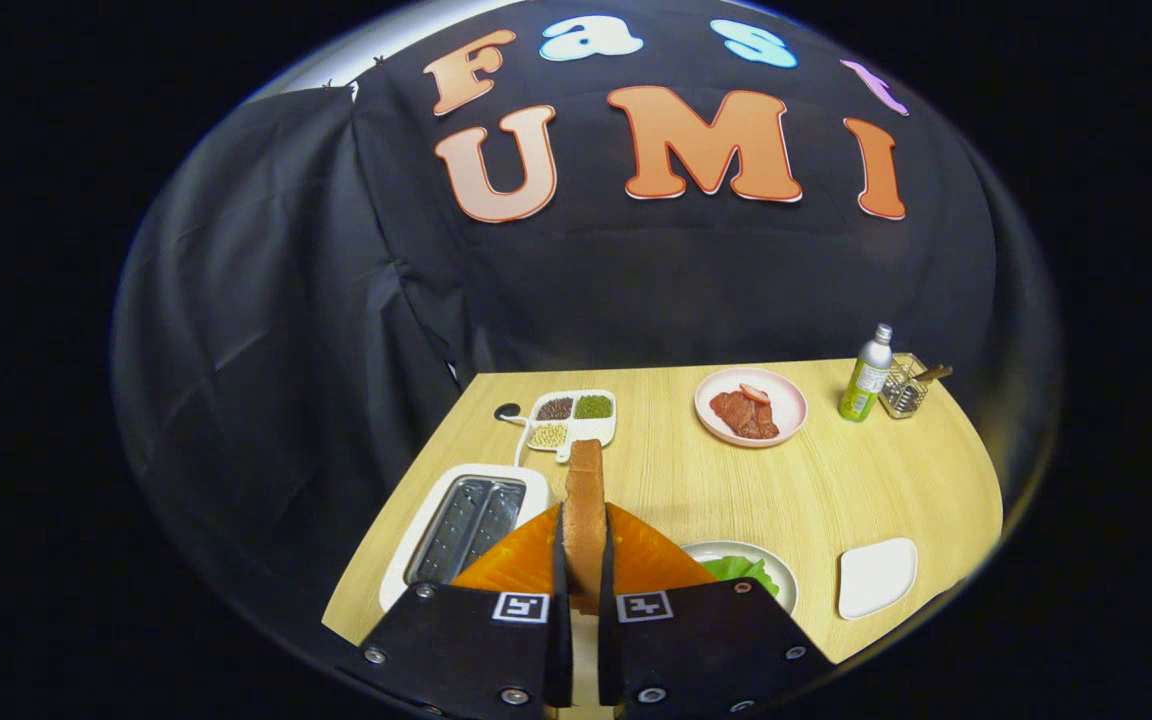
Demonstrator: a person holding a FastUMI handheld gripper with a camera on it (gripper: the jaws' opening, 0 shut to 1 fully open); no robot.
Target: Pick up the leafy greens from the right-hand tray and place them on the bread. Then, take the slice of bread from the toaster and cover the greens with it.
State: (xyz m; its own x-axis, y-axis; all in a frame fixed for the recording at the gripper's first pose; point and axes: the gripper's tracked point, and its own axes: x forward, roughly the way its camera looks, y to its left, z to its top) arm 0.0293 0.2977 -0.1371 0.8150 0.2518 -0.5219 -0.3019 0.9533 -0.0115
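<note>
Brown bread (584, 505) stood upright, pinched between both fingers of the gripper (583, 560). Toaster (466, 525) lay just left of them, greens (741, 571) on a plate (776, 562) just right

My cam rode right on the gripper (584, 560), looking forward along the two fingers, which closed on a bread slice (584, 500) standing edge-on right up against the lens. It sat above the near edge of the wooden table (836, 480), tilted down a bit and facing the black cloth wall at the back. The toaster (466, 525) and the plate of greens (751, 570) were close below, the pink plate (751, 405) and bottle (866, 375) well beyond. Fisheye, so everything curved.
</note>
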